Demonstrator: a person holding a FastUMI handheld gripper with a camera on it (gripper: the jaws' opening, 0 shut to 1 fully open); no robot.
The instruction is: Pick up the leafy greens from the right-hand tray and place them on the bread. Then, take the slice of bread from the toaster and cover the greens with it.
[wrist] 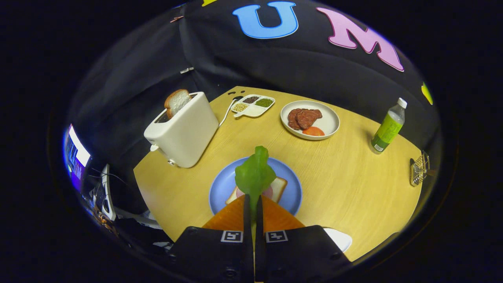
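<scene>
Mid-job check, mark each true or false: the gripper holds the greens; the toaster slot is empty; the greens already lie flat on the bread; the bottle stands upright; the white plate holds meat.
1. The gripper is shut on the leafy green. True.
2. The toaster is empty. False: a bread slice sticks up from it.
3. The green lies flat on the bread on the blue plate. False: it is held upright above it.
4. The bottle stands upright. True.
5. The white plate holds meat. True.
</scene>
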